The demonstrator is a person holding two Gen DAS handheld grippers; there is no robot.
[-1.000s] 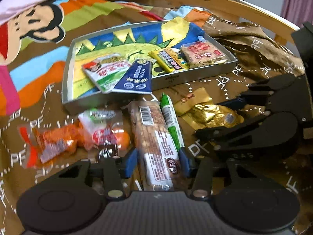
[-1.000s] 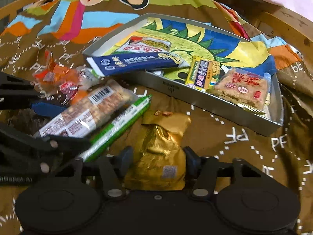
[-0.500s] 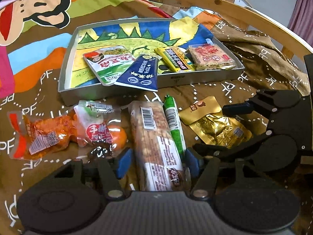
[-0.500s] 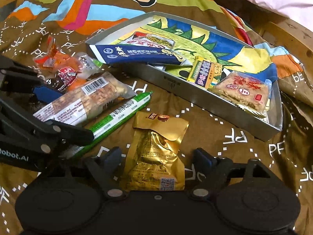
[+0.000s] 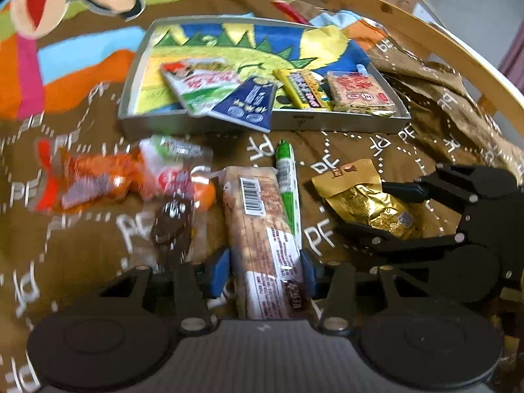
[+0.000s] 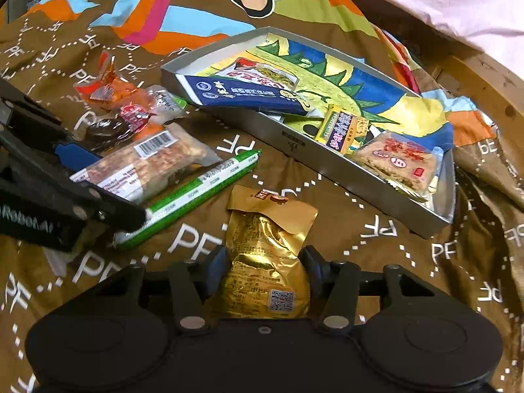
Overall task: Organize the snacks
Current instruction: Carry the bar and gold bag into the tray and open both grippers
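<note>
Motion blur smears the orange packet (image 5: 88, 181) at left. The gold pouch's (image 6: 267, 262) near end and the barcoded bar's (image 5: 265, 242) are hidden behind gripper bodies.

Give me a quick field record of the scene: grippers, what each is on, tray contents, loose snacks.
left gripper: fingers either side of the long barcode snack bar; closed grip not confirmable
right gripper: fingers either side of the gold foil pouch; closed grip not confirmable
tray: holds four packets, the blue packet overhanging its near wall
loose on cloth: green stick, orange packet, red-and-white packet, dark candy
surface: brown printed cloth
</note>
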